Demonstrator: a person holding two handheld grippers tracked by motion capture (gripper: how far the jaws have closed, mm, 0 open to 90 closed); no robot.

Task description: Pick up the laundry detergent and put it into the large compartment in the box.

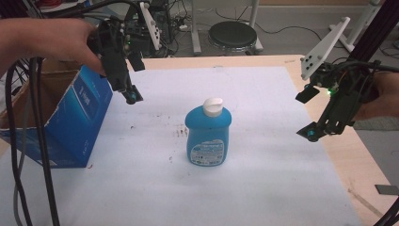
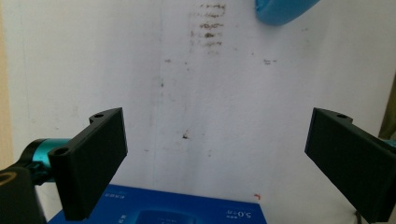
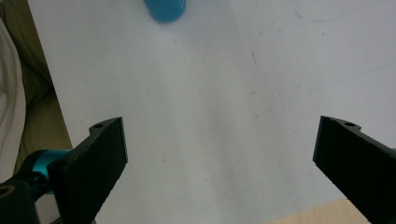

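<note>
Standing upright mid-counter on the white sheet (image 1: 263,188), a blue bottle (image 1: 208,136) waits untouched between the left tongs (image 1: 133,96), beside a blue box (image 1: 80,122), and right tongs (image 1: 310,134), both spread wide.

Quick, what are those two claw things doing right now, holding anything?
Left gripper: open, holding nothing, above the blue box.
Right gripper: open, holding nothing, off to the side of the blue bottle.
</note>
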